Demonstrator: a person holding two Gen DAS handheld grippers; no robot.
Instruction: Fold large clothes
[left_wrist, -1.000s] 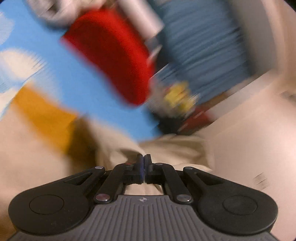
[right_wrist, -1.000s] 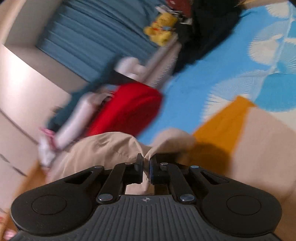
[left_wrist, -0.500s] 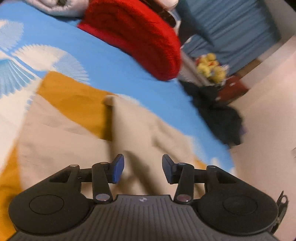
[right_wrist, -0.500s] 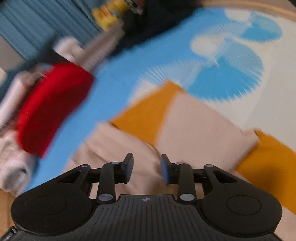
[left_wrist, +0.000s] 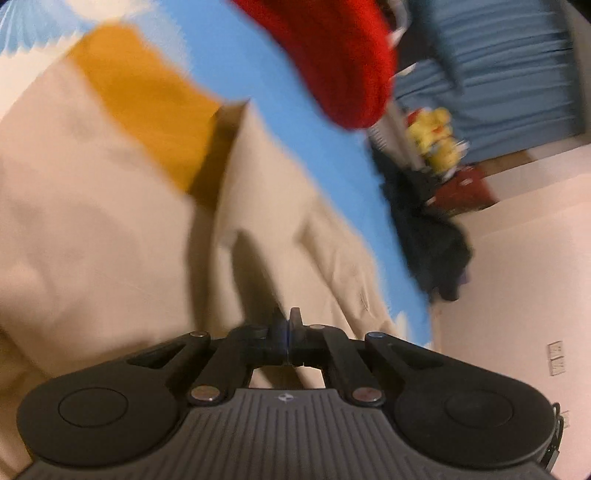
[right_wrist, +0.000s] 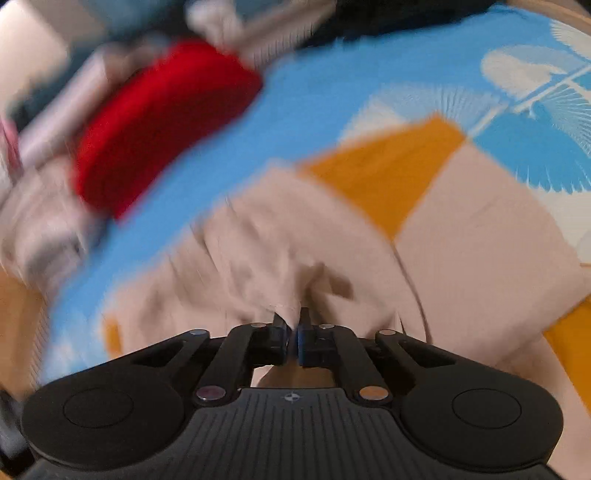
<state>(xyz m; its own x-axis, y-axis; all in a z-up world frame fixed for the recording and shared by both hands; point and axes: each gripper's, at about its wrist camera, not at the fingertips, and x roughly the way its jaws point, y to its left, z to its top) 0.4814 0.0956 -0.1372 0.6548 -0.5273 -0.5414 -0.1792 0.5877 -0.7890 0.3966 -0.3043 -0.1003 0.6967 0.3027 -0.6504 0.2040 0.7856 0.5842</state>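
1. The beige garment (left_wrist: 110, 229) is seen spread on the blue patterned bed sheet (left_wrist: 317, 155), partly folded, its mustard panel (left_wrist: 147, 110) showing on the far side.
2. The left gripper (left_wrist: 287, 332) is held low over the beige garment; its jaws have just been closing and are now shut, and whether cloth is caught between them cannot be told.
3. The right gripper (right_wrist: 293, 334) has just been closing too; a bunched, stitched hem of the garment is pinched in its jaws.
4. The fold is judged unfinished: wrinkles remain.
5. A red knit item (right_wrist: 155, 122) lies beyond the garment.
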